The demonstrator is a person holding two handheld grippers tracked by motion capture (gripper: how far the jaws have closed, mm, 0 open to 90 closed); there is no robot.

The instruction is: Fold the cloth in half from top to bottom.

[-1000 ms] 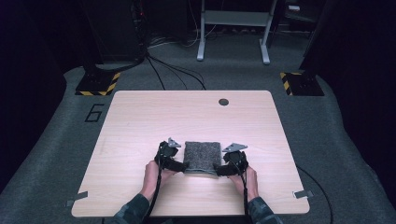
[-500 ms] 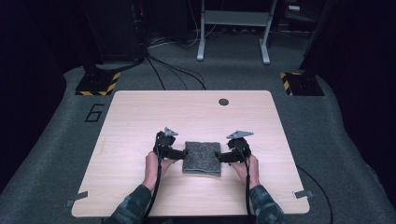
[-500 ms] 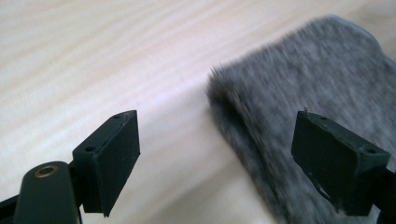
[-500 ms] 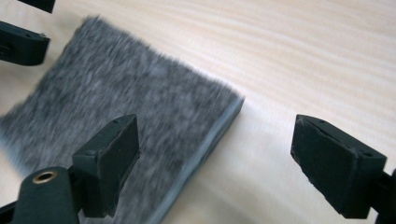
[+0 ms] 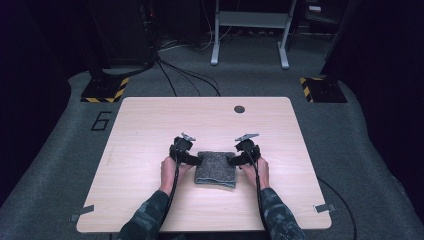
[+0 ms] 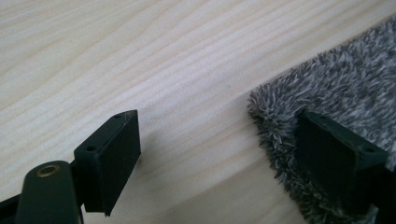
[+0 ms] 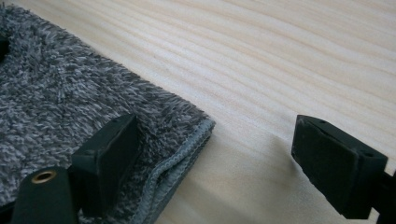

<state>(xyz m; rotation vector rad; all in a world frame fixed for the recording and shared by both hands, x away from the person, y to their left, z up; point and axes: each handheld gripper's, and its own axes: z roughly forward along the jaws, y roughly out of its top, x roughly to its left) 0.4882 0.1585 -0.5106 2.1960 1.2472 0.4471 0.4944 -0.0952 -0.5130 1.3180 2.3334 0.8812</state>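
A folded grey fluffy towel [image 5: 216,168] lies flat on the wooden table [image 5: 145,130], near the person's edge. My left gripper [image 5: 194,160] is at the towel's far left corner, jaws open. In the left gripper view the towel [image 6: 345,88] has its corner between the gripper's [image 6: 224,156] jaws, one jaw over the pile and the other over bare wood. My right gripper [image 5: 234,160] is at the far right corner, open too. In the right gripper view the gripper [image 7: 219,158] straddles the stitched edge of the towel [image 7: 70,88].
A small dark round grommet [image 5: 239,109] sits near the table's far edge. Tape strips [image 5: 324,207] mark the near corners. Black bases with yellow hazard stripes [image 5: 105,90] stand on the carpet beyond the table, and cables run back to a metal frame [image 5: 250,30].
Both hands have slid away from the person, along the towel's sides to its far corners. The towel has stayed where it was, and both grippers are still open.
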